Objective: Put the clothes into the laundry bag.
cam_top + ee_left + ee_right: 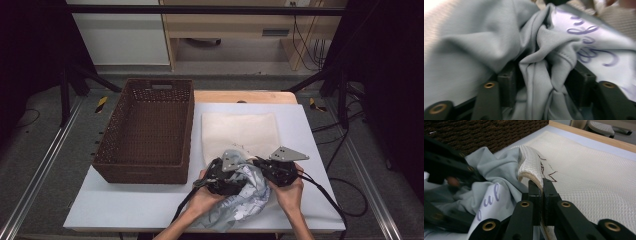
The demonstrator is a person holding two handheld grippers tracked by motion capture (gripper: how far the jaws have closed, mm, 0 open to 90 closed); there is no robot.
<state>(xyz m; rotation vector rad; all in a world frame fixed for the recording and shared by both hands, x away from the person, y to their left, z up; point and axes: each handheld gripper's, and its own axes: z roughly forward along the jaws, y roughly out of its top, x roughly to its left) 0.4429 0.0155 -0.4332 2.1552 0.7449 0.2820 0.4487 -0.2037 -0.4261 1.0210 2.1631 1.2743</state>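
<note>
White table [125, 200]: grey garment [539, 75] bunched between left gripper [544, 82] jaws.

Lab recording bay, black frame [200, 10], floor rails [37, 175], trailing cables [305, 40]

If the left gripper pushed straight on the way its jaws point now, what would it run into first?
Most likely the bunched grey garment: a fold of it already sits between the left gripper's jaws, and more cloth lies directly ahead. What lies beyond it cannot be judged.

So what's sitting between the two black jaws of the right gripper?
The right gripper pinches a curled-up edge of the cream mesh cloth; its jaws are shut on it, seen in the right gripper view.
</note>
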